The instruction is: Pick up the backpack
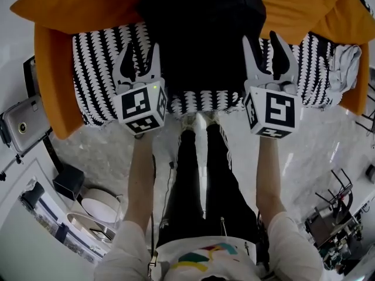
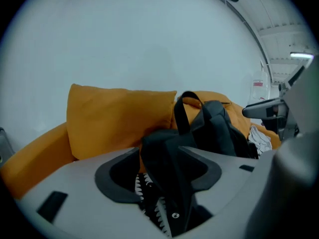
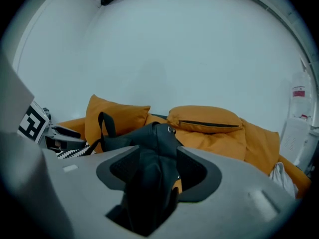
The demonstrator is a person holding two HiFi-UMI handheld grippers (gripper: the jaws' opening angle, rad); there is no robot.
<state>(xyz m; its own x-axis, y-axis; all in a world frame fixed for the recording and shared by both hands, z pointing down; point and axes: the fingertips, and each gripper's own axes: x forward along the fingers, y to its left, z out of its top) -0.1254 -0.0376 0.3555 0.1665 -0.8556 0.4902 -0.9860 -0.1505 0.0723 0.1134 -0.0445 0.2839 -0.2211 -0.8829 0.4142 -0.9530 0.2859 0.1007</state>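
The black backpack point(image 1: 199, 34) lies on a black-and-white zigzag blanket point(image 1: 94, 69) on an orange sofa point(image 1: 55, 86). My left gripper point(image 1: 142, 47) is at the backpack's left edge and my right gripper point(image 1: 261, 38) at its right edge, both with their jaws spread. In the left gripper view a black strap of the backpack point(image 2: 219, 131) runs between the jaws of the left gripper point(image 2: 159, 168), with the blanket showing beside it. In the right gripper view a fold of the backpack point(image 3: 149, 133) lies inside the wide jaws of the right gripper point(image 3: 149, 171).
Orange cushions point(image 2: 119, 118) lean against the sofa back behind the backpack. A pale crumpled cloth point(image 1: 345, 63) lies at the sofa's right end. The person's legs point(image 1: 205, 174) stand right before the seat. A grey device point(image 1: 23, 122) and other gear stand on the floor at both sides.
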